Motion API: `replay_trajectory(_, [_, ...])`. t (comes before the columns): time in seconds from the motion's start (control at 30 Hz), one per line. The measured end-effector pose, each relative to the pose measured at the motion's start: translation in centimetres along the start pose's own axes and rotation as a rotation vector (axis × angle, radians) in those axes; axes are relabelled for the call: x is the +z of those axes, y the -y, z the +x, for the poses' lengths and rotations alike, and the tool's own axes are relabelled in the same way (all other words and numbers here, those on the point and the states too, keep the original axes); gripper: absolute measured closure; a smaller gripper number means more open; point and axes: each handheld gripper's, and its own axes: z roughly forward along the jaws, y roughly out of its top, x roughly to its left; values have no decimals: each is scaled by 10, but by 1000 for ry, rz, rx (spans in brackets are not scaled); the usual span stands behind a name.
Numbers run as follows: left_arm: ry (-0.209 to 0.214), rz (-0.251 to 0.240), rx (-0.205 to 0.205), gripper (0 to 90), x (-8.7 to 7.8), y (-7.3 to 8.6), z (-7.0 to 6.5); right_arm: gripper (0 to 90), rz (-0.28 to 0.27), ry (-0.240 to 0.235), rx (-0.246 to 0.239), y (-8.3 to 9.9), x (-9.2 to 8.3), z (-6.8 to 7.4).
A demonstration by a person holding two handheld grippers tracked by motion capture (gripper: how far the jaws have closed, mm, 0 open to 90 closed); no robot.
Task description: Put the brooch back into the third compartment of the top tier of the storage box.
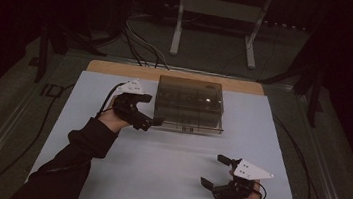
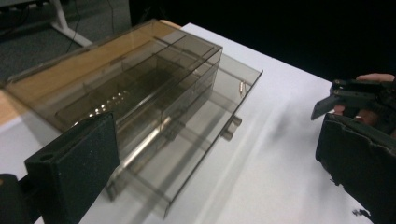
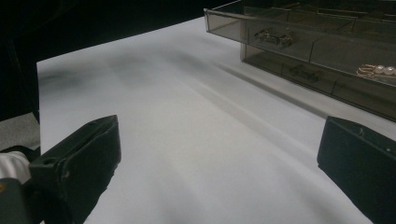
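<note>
A smoked transparent plastic drawer box (image 1: 190,104), rigid and likely slippery, is approached near the bench's (image 1: 156,167) far edge by the wide-open, empty left claw (image 1: 147,122); its small drawer knobs (image 2: 232,127) are judged the best hold, while the right claw (image 1: 217,172) is held open and empty.

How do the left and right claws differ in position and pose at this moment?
The left claw sits up against the left end of the smoky transparent plastic drawer box; the right claw hangs over the bare white tabletop, apart from the box. The left points rightward, the right leftward. Both are open and hold nothing.
</note>
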Motion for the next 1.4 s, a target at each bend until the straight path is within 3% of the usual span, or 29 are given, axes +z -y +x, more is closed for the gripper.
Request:
replay_trajectory(0.17, [-7,3,-16,6,-12,12,2,0,2,0,0,0,1,0])
replay_trajectory(0.3, [-31,14,3,7,-18,19,1,0,2,1,-3,0,1,0])
replay_trajectory(0.47, [-25,11,-12,7,-26,30,2,0,3,1,-3,0,2,1])
replay_trajectory(0.67, [-49,14,-10,7,-37,48,2,0,4,1,-4,0,2,1])
replay_trajectory(0.9, [-54,8,-45,7,-46,66,1,0,4,1,-4,0,2,1])
replay_trajectory(1.13, [-65,8,-53,7,-53,87,-2,0,5,2,-7,0,2,1])
replay_trajectory(1.3, [-46,-4,-77,7,-56,102,-5,0,6,1,-4,0,2,1])
replay_trajectory(1.4, [-58,0,-67,7,-57,112,-7,0,5,3,-8,0,2,2])
